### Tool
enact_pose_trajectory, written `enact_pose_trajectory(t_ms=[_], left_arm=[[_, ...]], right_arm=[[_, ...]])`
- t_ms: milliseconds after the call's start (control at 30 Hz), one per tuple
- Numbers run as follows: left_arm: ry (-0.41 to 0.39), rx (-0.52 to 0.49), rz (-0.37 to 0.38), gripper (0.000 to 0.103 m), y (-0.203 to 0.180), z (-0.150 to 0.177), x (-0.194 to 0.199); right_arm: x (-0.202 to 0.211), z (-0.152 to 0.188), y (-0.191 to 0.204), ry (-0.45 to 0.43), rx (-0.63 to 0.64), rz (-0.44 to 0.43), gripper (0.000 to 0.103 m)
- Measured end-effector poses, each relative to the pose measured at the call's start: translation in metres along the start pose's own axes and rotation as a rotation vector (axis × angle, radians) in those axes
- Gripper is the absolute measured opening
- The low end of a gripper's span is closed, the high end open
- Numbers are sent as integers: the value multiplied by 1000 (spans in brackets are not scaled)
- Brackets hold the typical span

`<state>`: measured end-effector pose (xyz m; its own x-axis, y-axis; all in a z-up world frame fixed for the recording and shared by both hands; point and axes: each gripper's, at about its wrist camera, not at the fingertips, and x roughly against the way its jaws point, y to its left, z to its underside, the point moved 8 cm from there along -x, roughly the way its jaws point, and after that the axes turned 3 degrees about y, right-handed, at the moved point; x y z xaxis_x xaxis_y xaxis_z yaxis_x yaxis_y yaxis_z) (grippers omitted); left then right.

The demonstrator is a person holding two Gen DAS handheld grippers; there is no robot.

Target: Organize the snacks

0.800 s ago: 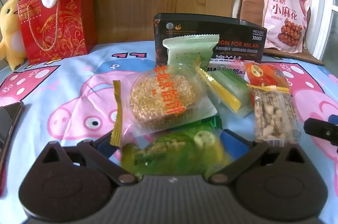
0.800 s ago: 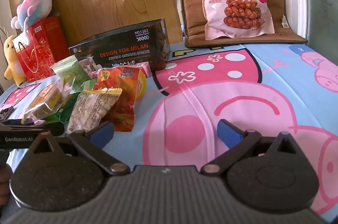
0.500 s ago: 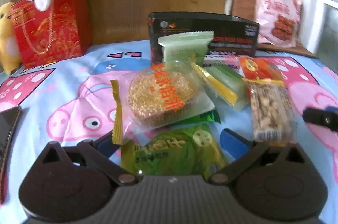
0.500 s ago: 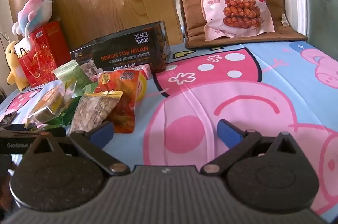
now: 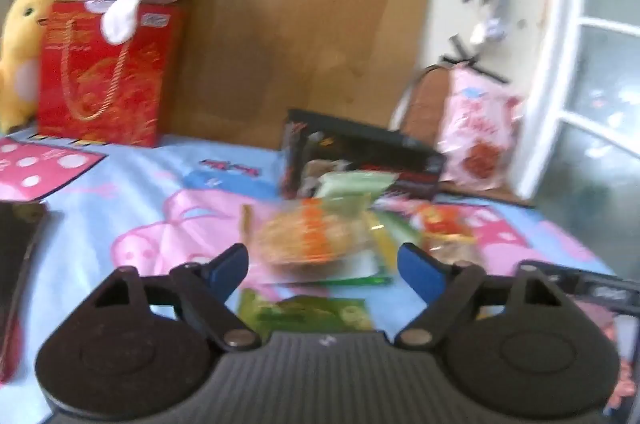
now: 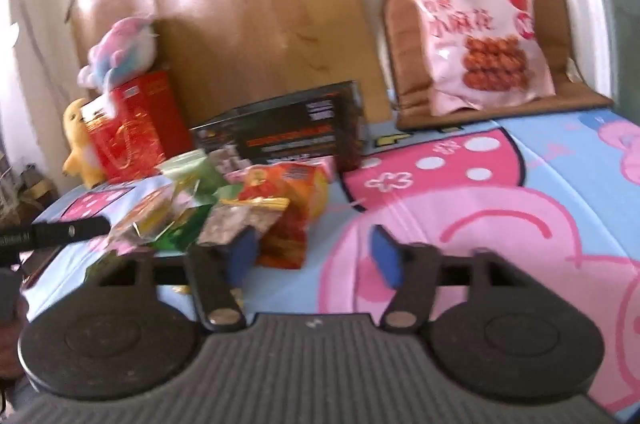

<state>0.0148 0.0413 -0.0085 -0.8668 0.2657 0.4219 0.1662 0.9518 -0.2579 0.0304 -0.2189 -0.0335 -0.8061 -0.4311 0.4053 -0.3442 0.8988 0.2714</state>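
My left gripper has lifted and drawn back from the snack pile: a moment ago the green packet filled the gap between my fingers, and now it lies flat on the surface just below and ahead of them, touched by neither. The jaws stand wide apart with nothing between them. The round cake in its clear wrapper sits just beyond the fingertips, blurred, with the pale green packet behind it against the black box.

My right gripper has narrowed since the earlier frame; its blue pads sit closer together but still apart, gripping nothing. It has also swung nearer the pile, so the left pad is now just beside the nut bar and the red-orange packet; I cannot tell whether it touches them. The big pink bag leans on the brown cushion as before. Both views are blurred.
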Motion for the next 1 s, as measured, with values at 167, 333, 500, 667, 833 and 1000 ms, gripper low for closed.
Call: enact_pose_trajectory(t_ms=[167,333,500,667,833,1000], left_arm=[[29,214,118,83,20,-16,4],[107,359,30,77,58,-34,-17],[233,422,26,73,76,-24,-49],[281,418,51,52,75,-5,-65],[244,418,84,47,61,-16,-32],[137,336,94,47,41,-70,-27]], right_arm=[[8,-4,37,31,-34,-180,43],[-11,-19,101,94,109,-246,42],[-60,-24,132,196,130,-290,42],[-113,-8,138,368,8,-354,27],[-79,-8,148,321,10,-420,21],[-40,-41,151,207,88,-451,16]])
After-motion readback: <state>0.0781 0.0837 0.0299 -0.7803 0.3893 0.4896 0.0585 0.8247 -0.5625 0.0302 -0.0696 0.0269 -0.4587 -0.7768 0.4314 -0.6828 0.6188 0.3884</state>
